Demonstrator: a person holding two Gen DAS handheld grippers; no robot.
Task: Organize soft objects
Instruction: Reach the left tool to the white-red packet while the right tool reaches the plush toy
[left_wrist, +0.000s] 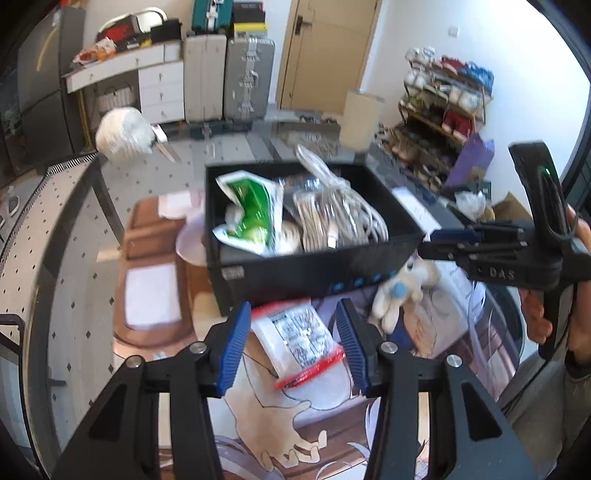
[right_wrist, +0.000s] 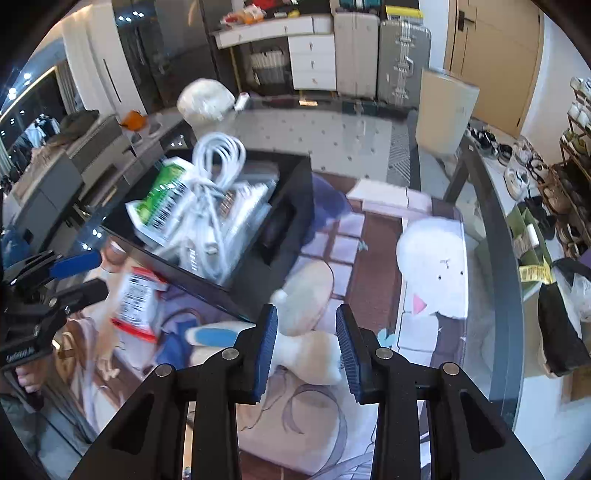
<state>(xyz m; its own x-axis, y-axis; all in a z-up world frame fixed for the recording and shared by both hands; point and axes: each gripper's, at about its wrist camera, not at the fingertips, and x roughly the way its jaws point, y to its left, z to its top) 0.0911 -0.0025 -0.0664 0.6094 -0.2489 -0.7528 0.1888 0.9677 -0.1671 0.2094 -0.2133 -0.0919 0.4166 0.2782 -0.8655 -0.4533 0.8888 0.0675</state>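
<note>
My left gripper (left_wrist: 293, 306) stands open over the printed mat. A white packet with red edges (left_wrist: 299, 339) lies between its blue pads, and I see no squeeze on it. Behind it stands a black box (left_wrist: 317, 271) holding a green packet (left_wrist: 251, 210) and coiled white cables (left_wrist: 340, 214). My right gripper (right_wrist: 306, 310) is open by a narrow gap. A cream plush toy with a blue patch (right_wrist: 310, 354) lies on the mat below and beyond its tips, apart from the pads. From the left wrist view that gripper (left_wrist: 428, 243) hovers above the plush (left_wrist: 399, 291).
The mat lies on a glass table (right_wrist: 491, 280) with a dark rim. A white wrapped bundle (left_wrist: 123, 134) sits at the far left edge. A beige chair back (right_wrist: 443, 110), suitcases (left_wrist: 229, 77) and a shoe rack (left_wrist: 443, 107) stand beyond. A hand (left_wrist: 539, 314) holds the right gripper's handle.
</note>
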